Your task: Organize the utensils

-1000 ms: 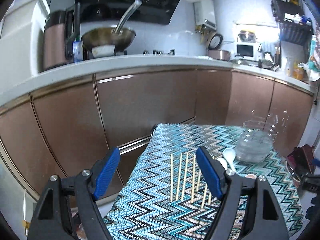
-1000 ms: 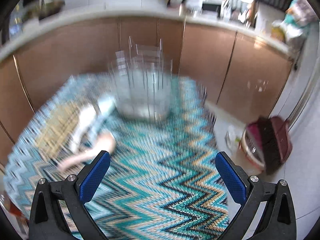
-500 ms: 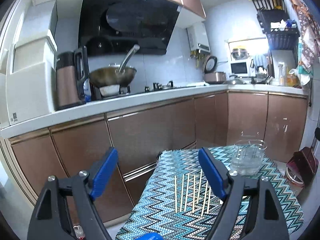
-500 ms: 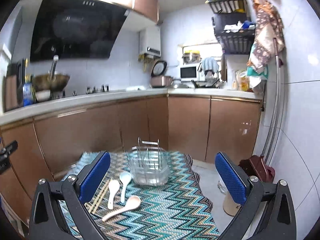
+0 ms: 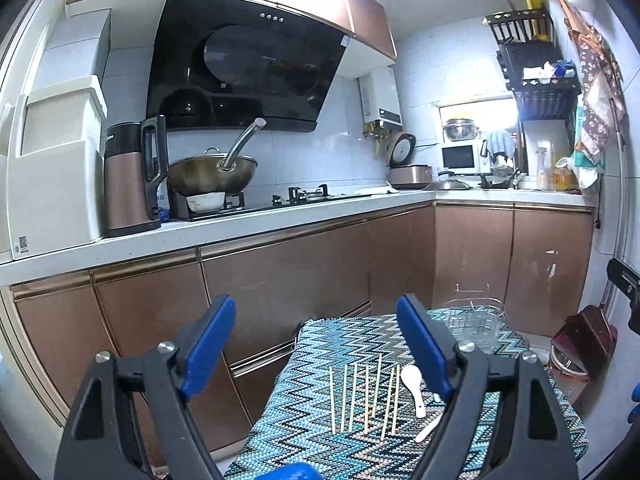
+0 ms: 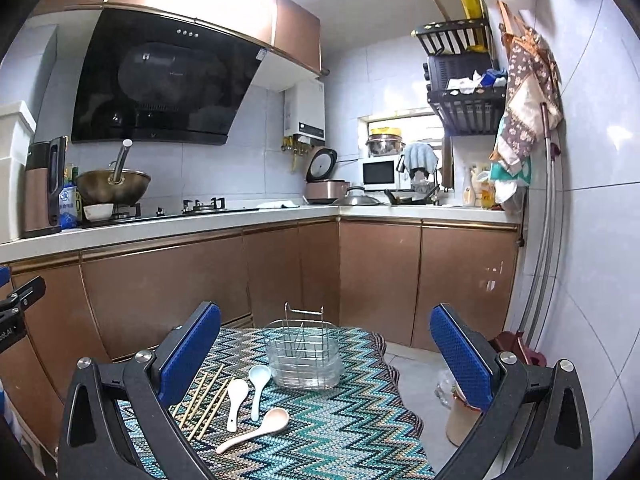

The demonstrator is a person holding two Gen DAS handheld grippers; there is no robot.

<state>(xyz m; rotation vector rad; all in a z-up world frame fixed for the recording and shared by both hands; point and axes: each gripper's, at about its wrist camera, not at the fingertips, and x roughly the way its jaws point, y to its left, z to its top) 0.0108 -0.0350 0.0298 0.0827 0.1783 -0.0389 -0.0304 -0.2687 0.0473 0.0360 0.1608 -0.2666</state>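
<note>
A small table point(image 6: 340, 432) under a zigzag teal cloth carries the utensils. Several wooden chopsticks point(image 5: 362, 394) point(image 6: 204, 402) lie side by side. Beside them rest a white spoon point(image 6: 235, 400) point(image 5: 414, 386), a pale blue spoon point(image 6: 258, 384) and a tan spoon point(image 6: 260, 428). A wire-and-clear-plastic utensil holder point(image 6: 304, 356) point(image 5: 474, 322) stands at the far end of the cloth. My left gripper point(image 5: 320, 346) hovers open above the near left of the table, holding nothing. Well back from the spoons and above them, the right gripper point(image 6: 328, 354) is open and holds nothing.
Brown cabinet fronts point(image 6: 168, 288) and a white counter point(image 6: 160, 228) run behind the table. A wok point(image 5: 212, 172) and a kettle point(image 5: 130, 184) stand on the counter. A dustpan point(image 5: 580, 340) sits on the floor at the right, near a tiled wall point(image 6: 592, 280).
Both grippers have risen and tilted up from the table, so the kitchen wall now fills the views. The utensils lie where they were. Both jaws stay open.
</note>
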